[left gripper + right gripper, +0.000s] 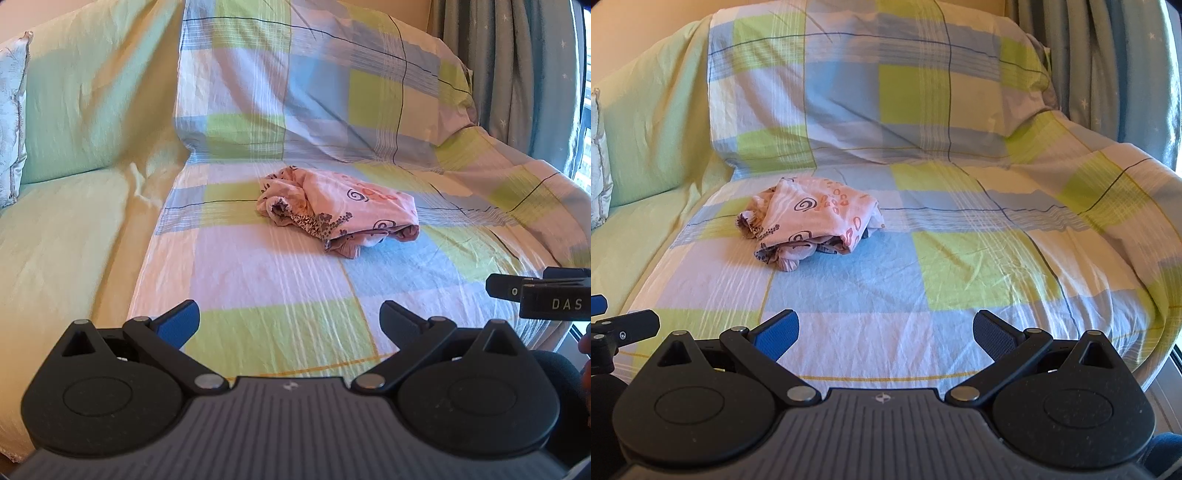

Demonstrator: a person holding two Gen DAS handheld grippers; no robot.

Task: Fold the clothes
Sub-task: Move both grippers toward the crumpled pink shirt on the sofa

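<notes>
A crumpled pink garment (340, 210) with dark swirls and orange marks lies bunched on the checked sheet (258, 280), near the seat's back. In the right wrist view the same garment (809, 221) sits left of centre. My left gripper (290, 317) hovers over the seat's front edge, jaws wide open, nothing between them, well short of the garment. My right gripper (886, 332) is likewise open and empty, off to the garment's right and nearer the front. Each gripper shows at the other view's edge: the right gripper (535, 295), the left gripper (613, 328).
The checked sheet drapes a sofa's seat and backrest (868, 92). A pale green cover (74, 184) lies to the left, with a silvery cushion (11, 122) at the far left. Blue-grey curtains (517, 74) hang at the right by a window.
</notes>
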